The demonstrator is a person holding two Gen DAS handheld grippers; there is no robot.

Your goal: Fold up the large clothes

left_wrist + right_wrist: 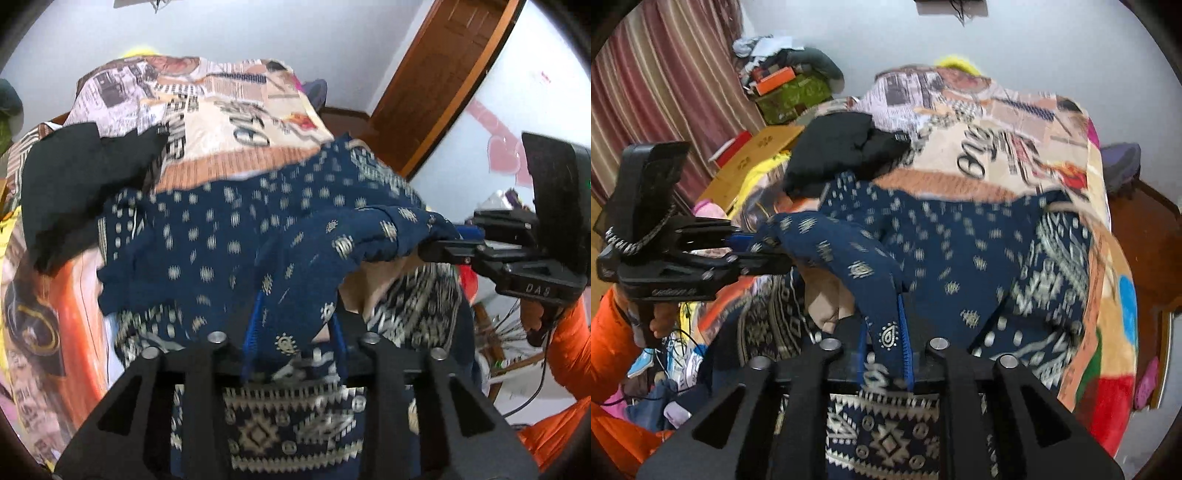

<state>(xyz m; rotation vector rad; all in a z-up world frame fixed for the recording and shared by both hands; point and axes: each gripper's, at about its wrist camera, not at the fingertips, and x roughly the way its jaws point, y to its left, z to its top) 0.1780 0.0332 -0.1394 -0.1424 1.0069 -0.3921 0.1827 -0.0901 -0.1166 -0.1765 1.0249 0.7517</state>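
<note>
- two claws each pinch one edge of the navy patterned cotton garment [236, 236]: left claw [293, 339], right claw [886, 339].
- garment drapes ahead of both claws over the patchwork-print bed blanket [1015, 122].
- keep both claws level and the edge taut; lay it flat beyond them, clear of the black bundled cloth [85, 177].

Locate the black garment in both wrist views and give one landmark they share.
Left wrist: black garment at upper left, beside the blue patterned garment.
Right wrist: black garment at upper centre-left, above the blue one.
Shared landmark: the newsprint-pattern blanket.
</note>
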